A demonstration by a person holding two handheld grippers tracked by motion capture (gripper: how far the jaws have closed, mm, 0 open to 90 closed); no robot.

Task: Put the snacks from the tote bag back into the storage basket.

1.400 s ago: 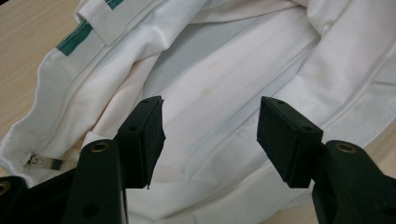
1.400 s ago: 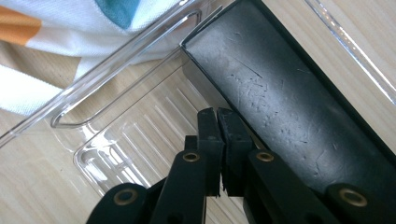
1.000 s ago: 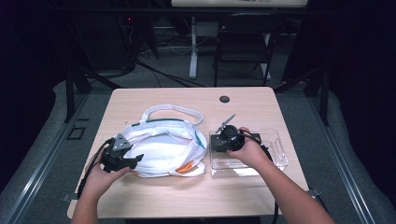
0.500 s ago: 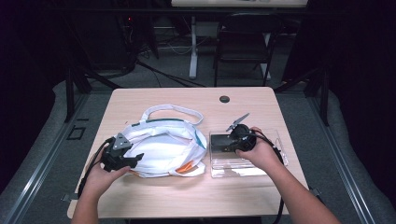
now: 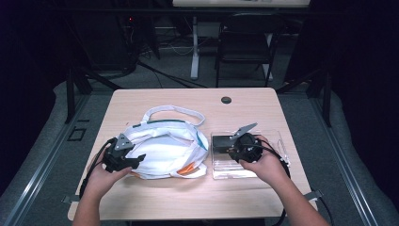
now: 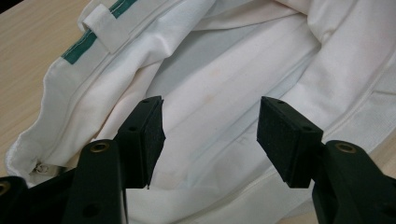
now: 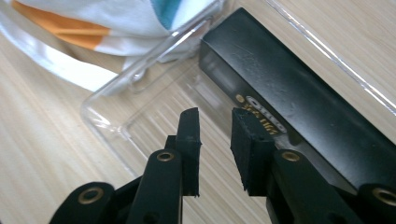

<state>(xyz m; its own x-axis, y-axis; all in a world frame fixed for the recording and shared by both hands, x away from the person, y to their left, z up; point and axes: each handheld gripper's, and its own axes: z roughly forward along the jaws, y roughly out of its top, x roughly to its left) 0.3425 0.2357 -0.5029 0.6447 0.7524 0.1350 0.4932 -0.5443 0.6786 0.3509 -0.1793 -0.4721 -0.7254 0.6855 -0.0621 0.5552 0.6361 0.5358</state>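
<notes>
The right gripper is being spread, nothing pinched, beside the box in the tray (a knock is likely); the left gripper is being held spread over the bag.

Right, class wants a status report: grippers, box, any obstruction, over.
Left gripper open over the white bag. Right gripper just opened, nothing between. Black box in clear tray. Nothing in the way.

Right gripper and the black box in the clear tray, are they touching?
Apart. In the right gripper view, the right gripper has just been opening, with bare tray showing between its pads and the black box.
</notes>
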